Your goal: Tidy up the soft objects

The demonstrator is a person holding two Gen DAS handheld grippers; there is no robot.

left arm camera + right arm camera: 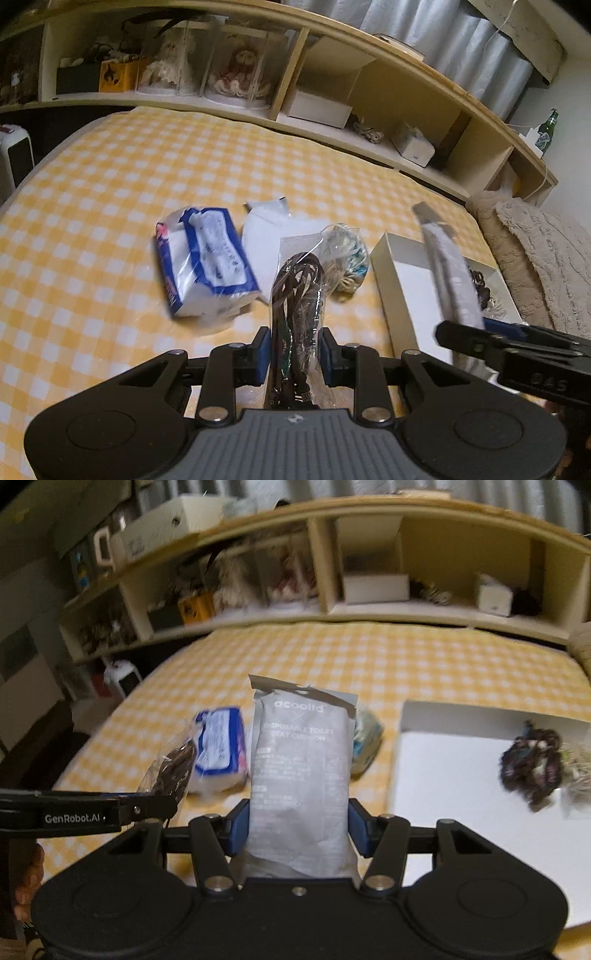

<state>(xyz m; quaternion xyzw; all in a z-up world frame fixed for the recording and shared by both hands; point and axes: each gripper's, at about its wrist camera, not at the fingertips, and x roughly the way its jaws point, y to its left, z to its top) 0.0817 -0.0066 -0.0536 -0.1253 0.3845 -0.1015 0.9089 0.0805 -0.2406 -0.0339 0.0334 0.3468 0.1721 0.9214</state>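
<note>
My left gripper (pixel 294 354) is shut on a clear bag of dark brown cord (pixel 297 295), held above the yellow checked bed. My right gripper (pixel 299 825) is shut on a grey pack labelled disposable toilet seat cushion (pixel 301 764), standing upright between the pads. That grey pack (pixel 448 266) also shows edge-on at the right of the left wrist view. On the bed lie a blue and white tissue pack (pixel 205 260), a white pouch (pixel 271 225) and a bag of pale twine (pixel 347 254). The white box (pixel 454 775) at the right holds a dark yarn bundle (pixel 532 764).
A wooden shelf headboard (pixel 332 77) with dolls, boxes and a green bottle (pixel 548 129) runs behind the bed. A beige fluffy blanket (pixel 543 258) lies at the right edge. A white heater (pixel 16 155) stands off the left side. The bed sheet (pixel 110 184) stretches far left.
</note>
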